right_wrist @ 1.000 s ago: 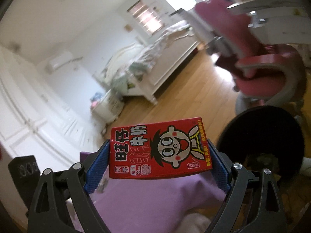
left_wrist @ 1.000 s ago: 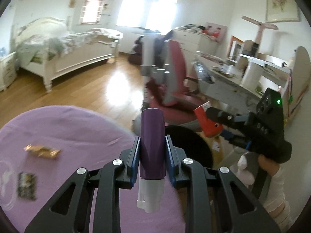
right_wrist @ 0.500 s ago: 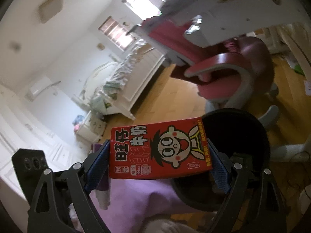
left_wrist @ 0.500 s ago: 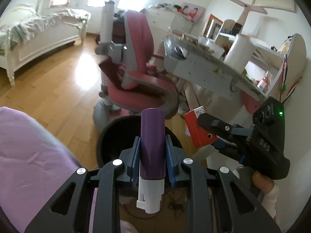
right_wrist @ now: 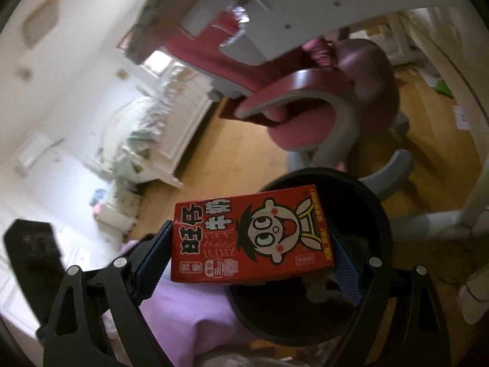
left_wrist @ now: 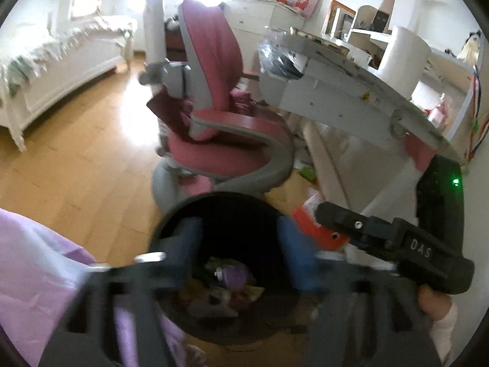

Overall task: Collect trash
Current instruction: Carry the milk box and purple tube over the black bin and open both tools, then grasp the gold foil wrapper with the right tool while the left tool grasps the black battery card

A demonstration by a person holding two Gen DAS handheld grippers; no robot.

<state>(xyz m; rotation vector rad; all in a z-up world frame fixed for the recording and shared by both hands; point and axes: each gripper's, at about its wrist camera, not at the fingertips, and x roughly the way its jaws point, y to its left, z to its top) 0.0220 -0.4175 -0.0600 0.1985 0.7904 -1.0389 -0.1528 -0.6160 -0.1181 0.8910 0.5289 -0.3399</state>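
Observation:
My left gripper [left_wrist: 240, 244] is open and empty above the black trash bin [left_wrist: 183, 214]. The purple tube [left_wrist: 233, 275] lies inside the bin among other trash. My right gripper [right_wrist: 249, 253] is shut on a red milk carton [right_wrist: 250, 235] with a cartoon face and holds it over the bin's near rim [right_wrist: 382, 214]. The carton [left_wrist: 318, 235] and the right gripper also show in the left wrist view, just right of the bin.
A pink and grey desk chair [left_wrist: 220, 140] stands right behind the bin. A white desk [left_wrist: 351, 91] is to the right. The purple cloth of the table [left_wrist: 36, 269] is at the lower left. A white bed [left_wrist: 45, 70] stands far left on the wooden floor.
My left gripper has opened and the purple tube has dropped into the bin. Both grippers moved closer over the bin; the right one still holds the carton.

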